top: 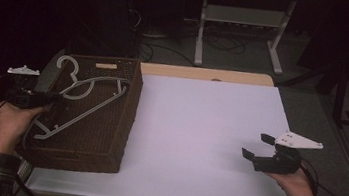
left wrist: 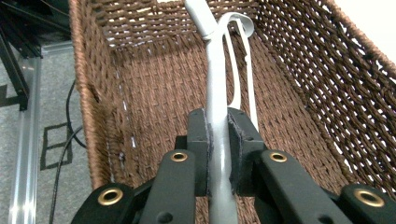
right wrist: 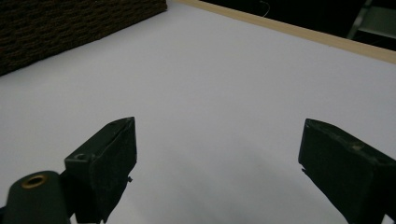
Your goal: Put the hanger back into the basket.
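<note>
Wicker basket (top: 88,133) holds one white hanger (top: 82,97); the left claw (left wrist: 219,154) pinches its bar inside the basket. Right claw (top: 257,149), spread, hovers well apart over the surface (top: 198,131).

a white table (top: 198,131) with a wooden far edge; behind it, on grey floor (top: 248,56), white metal table legs (top: 201,28) and dark cables (top: 224,43).

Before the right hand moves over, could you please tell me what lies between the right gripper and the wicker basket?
Nothing: in the high view, only bare white table separates the right gripper from the wicker basket. The right gripper view agrees.
</note>
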`<state>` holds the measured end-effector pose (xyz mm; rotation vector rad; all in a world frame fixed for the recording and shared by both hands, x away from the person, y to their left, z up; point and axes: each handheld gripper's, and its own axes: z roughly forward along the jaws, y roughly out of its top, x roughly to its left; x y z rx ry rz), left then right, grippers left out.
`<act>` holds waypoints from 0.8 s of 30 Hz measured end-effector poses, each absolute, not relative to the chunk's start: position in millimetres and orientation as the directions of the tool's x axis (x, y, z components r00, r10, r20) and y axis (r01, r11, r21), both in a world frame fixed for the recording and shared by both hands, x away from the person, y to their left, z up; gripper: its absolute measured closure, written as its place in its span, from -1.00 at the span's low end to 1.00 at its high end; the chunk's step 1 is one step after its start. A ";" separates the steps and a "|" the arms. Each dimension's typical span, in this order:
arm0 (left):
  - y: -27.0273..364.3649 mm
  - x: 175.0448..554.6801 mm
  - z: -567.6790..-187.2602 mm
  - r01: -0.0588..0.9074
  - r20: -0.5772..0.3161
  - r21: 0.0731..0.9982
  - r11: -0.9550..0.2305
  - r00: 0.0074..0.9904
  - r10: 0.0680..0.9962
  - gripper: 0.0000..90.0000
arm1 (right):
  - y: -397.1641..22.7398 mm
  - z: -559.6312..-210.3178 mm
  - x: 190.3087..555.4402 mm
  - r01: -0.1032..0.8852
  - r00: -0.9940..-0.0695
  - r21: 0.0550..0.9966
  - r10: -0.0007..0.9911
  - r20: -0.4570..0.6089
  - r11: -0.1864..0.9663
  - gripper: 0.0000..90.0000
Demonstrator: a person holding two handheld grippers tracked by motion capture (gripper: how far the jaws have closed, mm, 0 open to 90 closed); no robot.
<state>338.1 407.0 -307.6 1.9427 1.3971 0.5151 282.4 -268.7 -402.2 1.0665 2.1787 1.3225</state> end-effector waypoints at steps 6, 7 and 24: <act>404.5 345.1 -307.8 0.658 -0.057 0.725 -0.202 0.350 0.935 0.80 | -269.6 -401.9 282.2 0.409 -0.642 0.872 0.764 0.067 0.268 -0.76; 403.6 346.0 -309.3 0.662 -0.051 0.720 -0.210 0.351 0.935 0.80 | -269.8 -401.9 282.1 0.409 -0.642 0.873 0.764 0.067 0.267 -0.76; 408.9 342.8 -317.9 0.626 -0.087 0.763 -0.162 0.347 0.934 0.32 | -270.3 -400.9 281.5 0.406 -0.641 0.874 0.765 0.066 0.265 -0.76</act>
